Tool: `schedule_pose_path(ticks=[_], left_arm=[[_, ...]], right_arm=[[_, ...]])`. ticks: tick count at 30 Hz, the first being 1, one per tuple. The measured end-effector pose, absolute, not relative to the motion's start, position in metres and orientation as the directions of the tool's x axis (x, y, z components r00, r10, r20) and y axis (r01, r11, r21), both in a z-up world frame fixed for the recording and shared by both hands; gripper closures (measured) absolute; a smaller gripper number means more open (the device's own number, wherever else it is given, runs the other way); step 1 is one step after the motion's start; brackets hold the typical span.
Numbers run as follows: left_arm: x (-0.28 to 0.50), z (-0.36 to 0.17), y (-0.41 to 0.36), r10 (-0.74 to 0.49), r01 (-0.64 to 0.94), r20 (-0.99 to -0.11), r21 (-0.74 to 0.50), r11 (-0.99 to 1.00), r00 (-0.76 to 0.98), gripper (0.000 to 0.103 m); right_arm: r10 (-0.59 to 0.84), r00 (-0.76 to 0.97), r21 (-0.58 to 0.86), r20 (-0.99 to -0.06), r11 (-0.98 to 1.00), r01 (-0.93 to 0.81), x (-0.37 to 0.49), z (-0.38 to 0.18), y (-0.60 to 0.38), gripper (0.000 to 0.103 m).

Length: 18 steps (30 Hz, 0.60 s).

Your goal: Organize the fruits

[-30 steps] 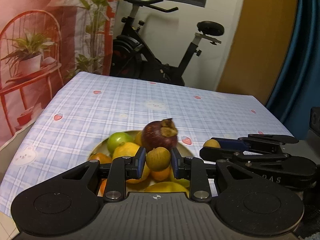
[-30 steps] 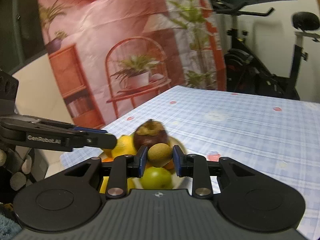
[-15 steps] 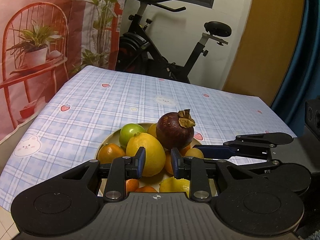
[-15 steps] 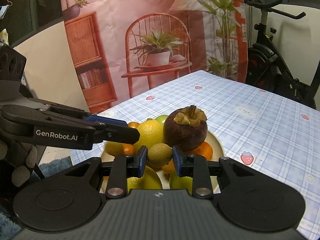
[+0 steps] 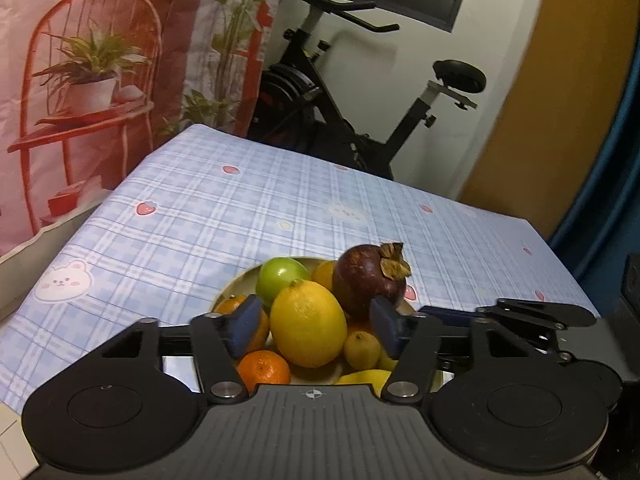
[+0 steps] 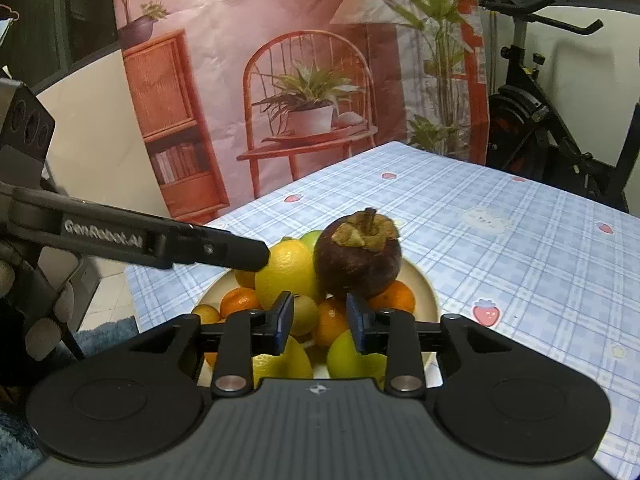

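We've got a full plate (image 5: 230, 286) of fruit on the checked table (image 5: 224, 216), and both grippers are hovering right over it. The left gripper (image 5: 314, 326) has just been spreading its fingers; they stand released either side of the big lemon (image 5: 308, 322), not pressing on it as far as we can see. The right gripper (image 6: 319, 317) has just eased apart too, empty, with a small brownish-green fruit (image 6: 304, 314) lying just past the gap.

On top of the pile, at about one o'clock from the lemon, sits the mangosteen (image 5: 368, 280): dark purple, round, with a dry brown calyx. We'd judge it firm-shelled and fairly heavy, so take it across the middle, clear of that brittle cap. The lemon looks waxy and could slip; grip it at the widest part. The oranges (image 5: 264, 372) and the green fruit (image 5: 280, 276) are packed tight, so pulling one low down may roll the rest.
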<state>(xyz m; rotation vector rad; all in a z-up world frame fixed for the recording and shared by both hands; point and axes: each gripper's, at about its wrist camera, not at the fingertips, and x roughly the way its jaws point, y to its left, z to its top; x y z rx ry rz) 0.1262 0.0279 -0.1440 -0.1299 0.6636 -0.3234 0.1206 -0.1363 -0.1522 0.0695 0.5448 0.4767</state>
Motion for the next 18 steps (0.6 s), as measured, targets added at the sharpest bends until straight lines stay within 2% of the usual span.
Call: schedule_pose_path(ticks=[4, 6, 8, 11, 14, 18], left_arm=[[0.127, -0.138, 0.028, -0.333, 0.231, -0.59, -0.243, 0.942, 0.736, 0.014], [0.128, -0.131, 0.024, -0.317, 0.225, -0.597, -0.226, 0.948, 0.737, 0.013], [0.127, -0.122, 0.019, -0.29, 0.218, -0.601, -0.191, 0.957, 0.745, 0.012], [0.125, -0.107, 0.015, -0.275, 0.213, -0.588, -0.174, 0.961, 0.761, 0.012], [0.118, -0.087, 0.01, -0.244, 0.195, -0.557, -0.146, 0.97, 0.794, 0.012], [0.106, -0.052, -0.002, -0.174, 0.159, -0.494, -0.072, 0.985, 0.852, 0.012]], right_arm=[[0.427, 0.772, 0.188, -0.471, 0.903, -0.385, 0.115, -0.147, -0.146, 0.052], [0.411, 0.787, 0.184, -0.46, 0.911, -0.368, 0.112, -0.141, -0.151, 0.032], [0.388, 0.815, 0.186, -0.43, 0.922, -0.341, 0.107, -0.133, -0.159, 0.017], [0.332, 0.864, 0.181, -0.378, 0.942, -0.283, 0.101, -0.118, -0.172, 0.003], [0.265, 0.906, 0.149, -0.331, 0.962, -0.227, 0.095, -0.096, -0.184, 0.0], [0.175, 0.932, 0.143, -0.317, 0.98, -0.136, 0.086, -0.063, -0.196, 0.0]])
